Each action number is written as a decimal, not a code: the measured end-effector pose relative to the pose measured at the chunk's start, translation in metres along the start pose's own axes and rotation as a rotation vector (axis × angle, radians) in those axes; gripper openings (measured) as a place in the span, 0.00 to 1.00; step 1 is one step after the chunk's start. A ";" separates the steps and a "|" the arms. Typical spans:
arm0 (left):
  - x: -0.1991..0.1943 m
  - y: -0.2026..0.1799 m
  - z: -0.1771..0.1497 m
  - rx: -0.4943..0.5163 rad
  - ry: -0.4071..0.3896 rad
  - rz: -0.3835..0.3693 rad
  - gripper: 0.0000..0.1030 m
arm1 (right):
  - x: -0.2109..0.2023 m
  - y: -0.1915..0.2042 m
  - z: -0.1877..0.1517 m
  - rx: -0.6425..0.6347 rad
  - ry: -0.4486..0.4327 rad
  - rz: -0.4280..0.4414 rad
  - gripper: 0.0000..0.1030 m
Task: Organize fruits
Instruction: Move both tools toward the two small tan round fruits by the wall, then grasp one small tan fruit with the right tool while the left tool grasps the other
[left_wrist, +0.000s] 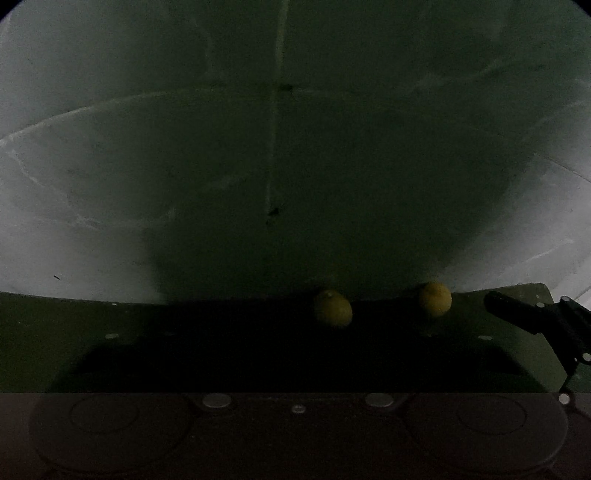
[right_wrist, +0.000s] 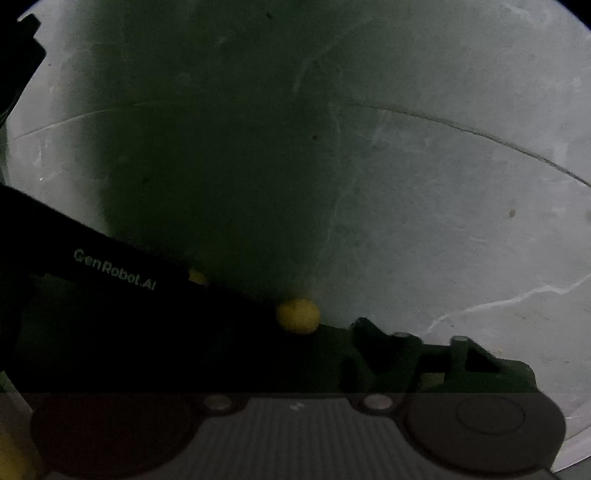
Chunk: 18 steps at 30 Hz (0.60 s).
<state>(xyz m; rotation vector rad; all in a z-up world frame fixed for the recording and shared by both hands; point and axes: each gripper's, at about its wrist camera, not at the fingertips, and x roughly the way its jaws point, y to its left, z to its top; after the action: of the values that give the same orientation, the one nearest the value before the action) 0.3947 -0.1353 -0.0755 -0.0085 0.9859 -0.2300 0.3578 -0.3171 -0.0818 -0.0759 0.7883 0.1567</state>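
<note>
The scene is very dark. In the left wrist view two yellow round fruits, one (left_wrist: 332, 308) left and one (left_wrist: 435, 299) right, sit on a dark green surface (left_wrist: 55, 332) above a grey floor. The other gripper's black finger (left_wrist: 517, 314) reaches in from the right, near the right fruit. In the right wrist view one yellow fruit (right_wrist: 298, 314) sits at the surface edge; a second (right_wrist: 197, 276) peeks out behind the black body of the left gripper (right_wrist: 114, 269) marked "GenRobot.AI". Neither camera shows its own fingertips.
Grey concrete floor (left_wrist: 74, 184) with cracks and tile seams fills the background of both views. A dark bracket-like piece (right_wrist: 424, 354) sits on the green surface at right in the right wrist view.
</note>
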 end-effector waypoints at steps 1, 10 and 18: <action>0.001 0.000 0.000 -0.005 0.001 -0.003 0.77 | 0.002 0.000 0.000 0.003 0.002 0.002 0.60; -0.010 0.011 0.000 -0.020 0.000 -0.037 0.48 | 0.009 0.003 0.004 0.027 0.009 0.015 0.36; -0.012 0.015 -0.003 -0.016 0.007 -0.057 0.28 | 0.001 0.011 0.000 0.045 0.007 0.015 0.31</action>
<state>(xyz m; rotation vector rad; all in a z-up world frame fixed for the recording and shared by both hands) 0.3889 -0.1182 -0.0686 -0.0506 0.9949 -0.2740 0.3570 -0.3061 -0.0827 -0.0283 0.7989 0.1526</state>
